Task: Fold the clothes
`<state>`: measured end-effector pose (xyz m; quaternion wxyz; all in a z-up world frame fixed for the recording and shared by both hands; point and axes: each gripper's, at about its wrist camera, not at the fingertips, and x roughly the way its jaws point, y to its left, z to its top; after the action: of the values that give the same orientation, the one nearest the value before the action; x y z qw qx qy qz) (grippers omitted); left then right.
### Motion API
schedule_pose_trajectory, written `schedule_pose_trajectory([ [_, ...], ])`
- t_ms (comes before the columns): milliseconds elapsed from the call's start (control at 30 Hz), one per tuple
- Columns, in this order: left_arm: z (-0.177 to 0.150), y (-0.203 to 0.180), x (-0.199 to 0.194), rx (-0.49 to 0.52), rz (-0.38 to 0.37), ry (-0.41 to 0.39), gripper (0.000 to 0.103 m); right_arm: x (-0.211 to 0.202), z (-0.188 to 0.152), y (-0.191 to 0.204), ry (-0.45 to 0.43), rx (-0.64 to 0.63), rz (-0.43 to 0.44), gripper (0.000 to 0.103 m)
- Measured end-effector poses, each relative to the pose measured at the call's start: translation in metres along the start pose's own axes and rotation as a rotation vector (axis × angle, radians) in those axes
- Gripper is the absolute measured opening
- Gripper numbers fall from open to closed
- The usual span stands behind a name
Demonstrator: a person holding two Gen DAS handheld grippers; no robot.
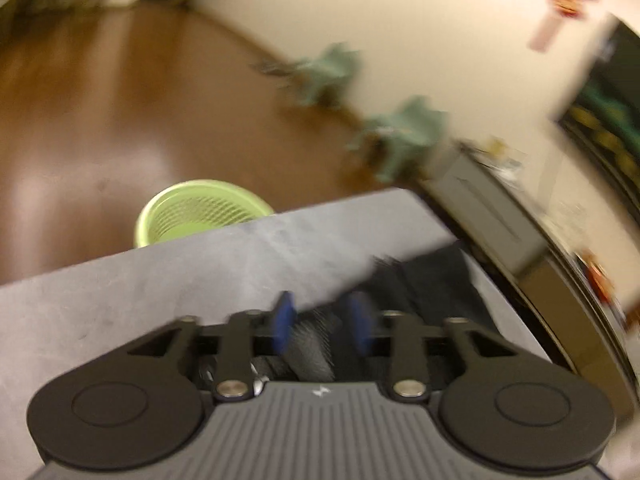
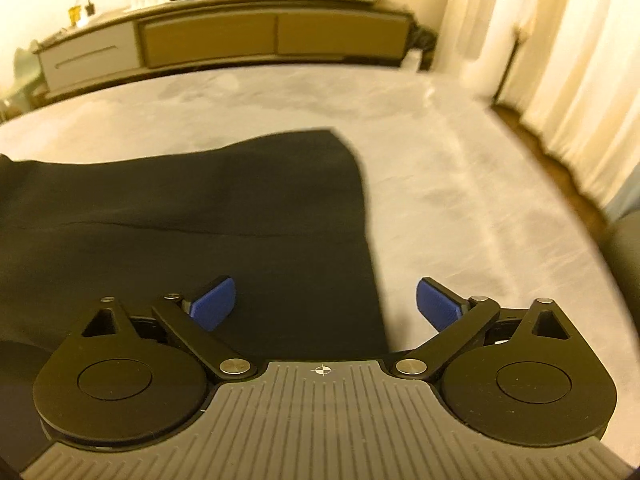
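Grey and wide, the table [image 2: 440, 152] carries a black garment [image 2: 200, 208] spread over its near left part, with wood floor beyond and a long sideboard [image 2: 240, 36] at the far wall.

The right gripper [image 2: 326, 306] hangs with its blue pads wide apart, straddling the garment's right edge: one pad over cloth, one over bare table. The left gripper [image 1: 322, 326] has its pads close together with dark cloth between them; motion blur hides whether they truly pinch it, so the grip cannot be told.

If that hold is shallow, a pull may slip the cloth free or drag the whole piece skewed, spoiling any fold line. Closing the right pads here could catch only the top layer.

Right and far, the table lies bare, giving room. On the left the table edge is close, a green basket [image 1: 200, 212] below it, so cloth could slide off.
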<state>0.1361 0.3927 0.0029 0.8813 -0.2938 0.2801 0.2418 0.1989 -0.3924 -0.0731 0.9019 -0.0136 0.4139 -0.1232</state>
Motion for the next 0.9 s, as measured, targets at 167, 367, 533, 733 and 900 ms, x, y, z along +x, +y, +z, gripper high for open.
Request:
schedule_pose_trajectory([
  [167, -0.053, -0.039, -0.015, 0.428, -0.228, 0.146, 0.066, -0.040, -0.011, 0.019, -0.069, -0.124, 0.195, 0.098],
  [367, -0.109, -0.067, -0.005, 0.772, -0.219, 0.257, 0.062, -0.027, -0.014, 0.023, -0.011, -0.171, 0.189, 0.091],
  [533, -0.138, -0.097, 0.026, 0.882, -0.166, 0.270, 0.059, -0.015, -0.016, 0.027, 0.037, -0.209, 0.184, 0.097],
  [733, -0.146, -0.150, 0.059, 0.858, -0.191, 0.218, 0.059, 0.006, -0.007, 0.027, 0.012, -0.204, 0.074, 0.097],
  [900, -0.134, -0.166, 0.056, 0.864, -0.202, 0.199, 0.061, 0.027, 0.009, 0.020, -0.070, -0.159, -0.095, 0.098],
])
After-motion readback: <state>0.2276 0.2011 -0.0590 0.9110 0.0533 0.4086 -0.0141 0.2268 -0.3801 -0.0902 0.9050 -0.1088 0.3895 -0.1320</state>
